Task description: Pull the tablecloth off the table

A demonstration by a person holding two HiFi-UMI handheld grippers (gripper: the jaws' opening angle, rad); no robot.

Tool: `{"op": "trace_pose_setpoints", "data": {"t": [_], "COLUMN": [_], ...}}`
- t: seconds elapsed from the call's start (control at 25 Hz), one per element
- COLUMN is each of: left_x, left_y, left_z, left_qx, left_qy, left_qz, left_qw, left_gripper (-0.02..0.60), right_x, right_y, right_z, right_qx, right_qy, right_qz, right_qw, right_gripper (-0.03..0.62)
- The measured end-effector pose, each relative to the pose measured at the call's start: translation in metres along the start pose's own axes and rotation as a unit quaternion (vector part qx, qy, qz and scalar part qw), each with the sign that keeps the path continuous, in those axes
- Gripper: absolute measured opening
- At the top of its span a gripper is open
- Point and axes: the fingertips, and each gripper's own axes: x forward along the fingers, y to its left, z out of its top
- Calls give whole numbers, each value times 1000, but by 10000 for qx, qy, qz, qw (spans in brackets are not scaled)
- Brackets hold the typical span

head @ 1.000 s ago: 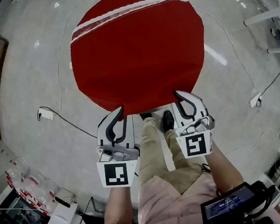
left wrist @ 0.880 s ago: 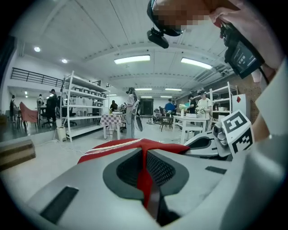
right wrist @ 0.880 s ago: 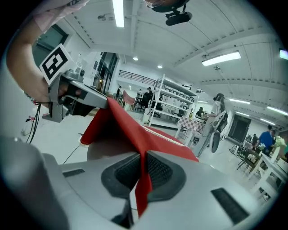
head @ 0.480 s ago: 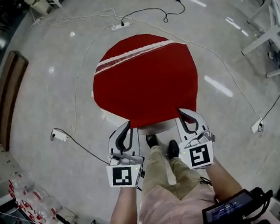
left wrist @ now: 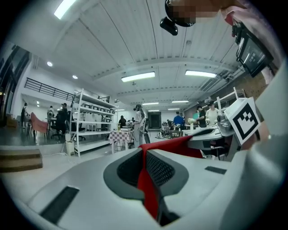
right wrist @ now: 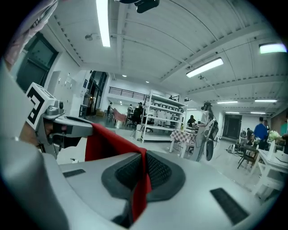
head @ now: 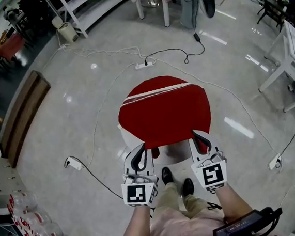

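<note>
The red tablecloth (head: 165,113), round with a white lace stripe near its far side, spreads out ahead of me over the floor. My left gripper (head: 140,151) is shut on its near edge at the left, and my right gripper (head: 200,135) is shut on that edge at the right. In the left gripper view, red fabric (left wrist: 168,143) runs pinched between the dark pads of the left gripper (left wrist: 145,155). The right gripper view shows the same: cloth (right wrist: 105,139) clamped in the right gripper (right wrist: 144,159). A pale table edge (head: 172,151) peeks out below the cloth.
Cables and a power strip (head: 141,65) lie on the grey floor beyond the cloth, another strip (head: 74,162) at the left. A brown wooden step (head: 25,116) runs along the left. White tables (head: 287,55) stand at the right. My shoes (head: 167,176) are below the grippers.
Both grippers have risen with the cloth's near edge held. The cloth now looks smaller and farther below, and much more of the floor and room is in view.
</note>
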Motion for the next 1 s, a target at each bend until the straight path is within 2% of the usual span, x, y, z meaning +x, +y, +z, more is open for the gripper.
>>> {"op": "trace_pose_setpoints", "data": {"t": [0.24,0.44,0.6,1.0], "left_x": [-10,-9,-23,-28], "left_y": [3,6,0,-6], "left_z": [42,64,86,100], "left_qx": [4,-11,125,350], "left_qy": [-264,-609,-796,-1021], "left_qz": [201,303,368,464], "left_qw": [9994,9977,9961,9931], "left_gripper": [38,38,37,37], "right_x": [-10,-13,-31,-42], "right_y": [-8,-11,-9,-10], "right_z": [53,73,90,96], "right_qx": [-198,-3,-13,32], "right_qy": [-318,-519,-729,-1025], "right_qz": [-58,-97,-99,-100], "right_qw": [9993,9986,9973,9947], "right_gripper": [25,23,23,23]}}
